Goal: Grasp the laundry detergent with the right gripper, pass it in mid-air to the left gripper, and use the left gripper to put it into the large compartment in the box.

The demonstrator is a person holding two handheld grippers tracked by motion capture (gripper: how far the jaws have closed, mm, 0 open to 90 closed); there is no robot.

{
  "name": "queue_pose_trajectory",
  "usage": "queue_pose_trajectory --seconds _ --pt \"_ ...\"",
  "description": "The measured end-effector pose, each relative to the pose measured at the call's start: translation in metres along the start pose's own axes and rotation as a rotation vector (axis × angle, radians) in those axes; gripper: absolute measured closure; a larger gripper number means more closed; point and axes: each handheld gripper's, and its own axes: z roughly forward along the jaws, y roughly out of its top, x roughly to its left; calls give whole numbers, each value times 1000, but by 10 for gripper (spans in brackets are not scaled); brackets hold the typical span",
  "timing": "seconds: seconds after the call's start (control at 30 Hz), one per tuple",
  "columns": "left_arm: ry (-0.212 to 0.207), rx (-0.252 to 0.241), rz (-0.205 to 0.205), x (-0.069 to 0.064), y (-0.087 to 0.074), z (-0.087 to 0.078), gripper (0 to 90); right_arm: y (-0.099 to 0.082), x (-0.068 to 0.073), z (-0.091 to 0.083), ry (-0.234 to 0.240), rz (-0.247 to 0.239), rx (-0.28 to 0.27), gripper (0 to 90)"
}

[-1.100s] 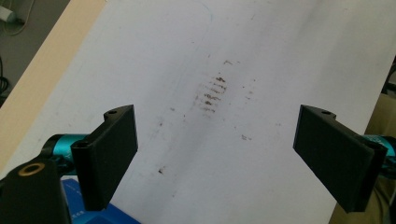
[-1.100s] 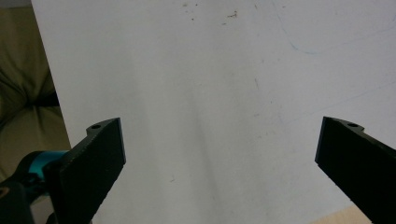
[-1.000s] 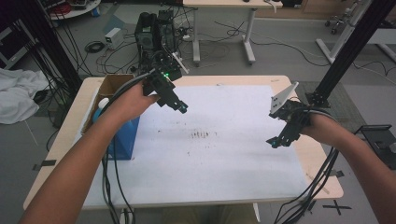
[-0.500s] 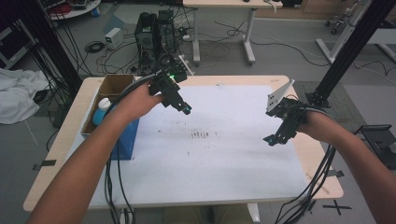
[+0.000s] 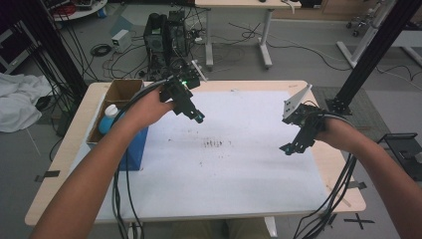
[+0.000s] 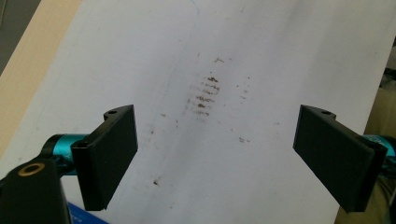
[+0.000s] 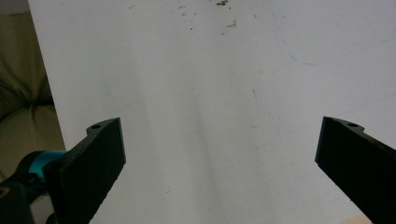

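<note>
Moved: left gripper (image 5: 198, 118) has drifted further from the blue box (image 5: 130, 144), toward the brown stain (image 5: 215, 144); right gripper (image 5: 288, 148) barely shifts.
Stain: mid-sheet on the white paper (image 5: 239, 174), between both grippers.
Tip: probably keep the left one low and centred over the stain.
Jaws: both wide open, holding nothing, off the paper.

white sheet (image 5: 239, 164) with brown speckled stains (image 6: 205, 95), black tools (image 5: 198, 118) with teal fittings, blue box (image 5: 134, 149)
</note>
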Motion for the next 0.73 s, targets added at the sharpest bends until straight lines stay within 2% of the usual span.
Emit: queue_pose_trajectory --seconds 0.1,0.13,0.2,0.23,0.33,0.43,0.47,0.5,0.6,0.63,0.67,0.7,0.73 --pt "1 5 1 1 0 0 138 1 0 1 0 5 2 7" --pt "2 19 16 2 0 -1 138 1 0 1 0 5 3 7" --pt "-3 -4 -4 1 -1 2 138 1 0 1 0 7 2 7" --pt "-5 0 -9 0 -1 2 138 1 0 1 0 6 3 7" --pt "-9 18 9 2 -2 1 138 1 1 1 -3 8 13 7" --pt "-9 5 -10 0 -3 3 138 1 2 1 -1 5 5 7" --pt "-9 18 8 2 -4 2 138 1 2 1 -1 6 6 7" --pt "-5 11 -7 0 -4 3 138 2 2 1 -1 3 6 7" --pt "-11 14 -2 1 -5 3 138 2 2 1 -2 -3 7 7" --pt "-11 4 -12 0 -6 4 138 2 2 1 -1 -2 8 7" --pt "-13 27 1 1 -5 2 138 2 2 1 -2 1 5 7" --pt "-9 18 5 1 -6 3 138 2 3 1 -2 1 4 7" --pt "-7 3 -14 -1 -6 3 138 2 3 2 -3 1 4 7"
